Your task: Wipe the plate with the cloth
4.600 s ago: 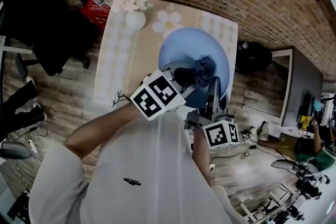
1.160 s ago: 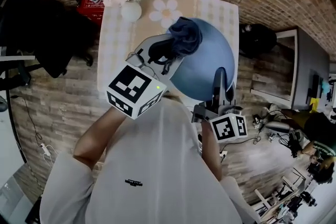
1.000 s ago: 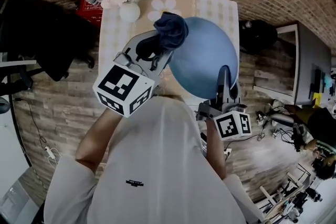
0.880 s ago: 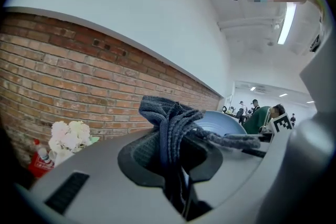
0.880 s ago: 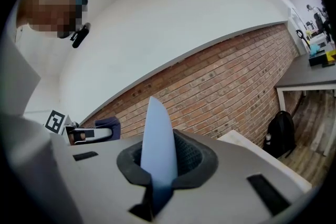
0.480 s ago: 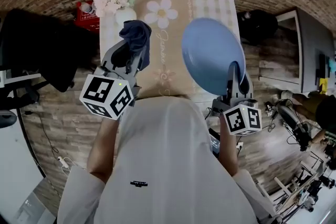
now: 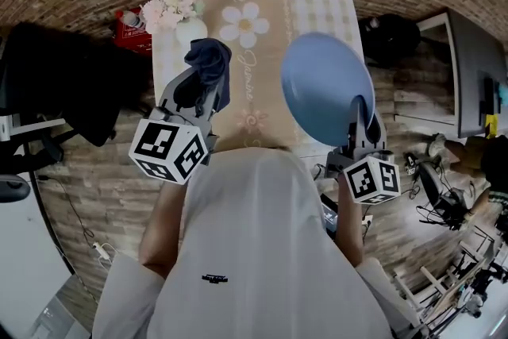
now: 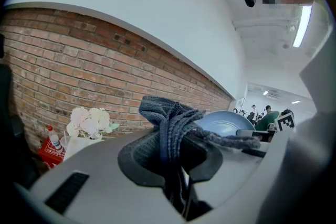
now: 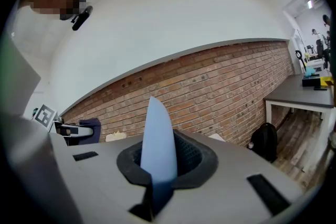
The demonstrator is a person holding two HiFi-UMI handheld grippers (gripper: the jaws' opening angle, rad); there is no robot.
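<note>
My right gripper [image 7: 361, 117] is shut on the near rim of a light blue plate [image 7: 324, 85], which it holds tilted up above the table's right side. In the right gripper view the plate [image 9: 159, 140] stands edge-on between the jaws. A dark blue cloth [image 7: 208, 63] is bunched in my left gripper [image 7: 203, 87], which is shut on it over the table's left part, well apart from the plate. Seen from the left gripper view, the cloth [image 8: 170, 126] sticks up out of the jaws, with the plate [image 8: 223, 122] behind it to the right.
A small table [image 7: 262, 52] with a beige daisy-print cloth stands against a brick wall. A white vase of pale flowers [image 7: 173, 12] sits at its far left corner, beside a red crate [image 7: 131, 24] on the floor. A black bag [image 7: 393, 36] lies right of the table.
The cloth has come off the plate: my left gripper carried it left, away from the plate. My right gripper shifted the plate to the right and keeps it tilted up.
</note>
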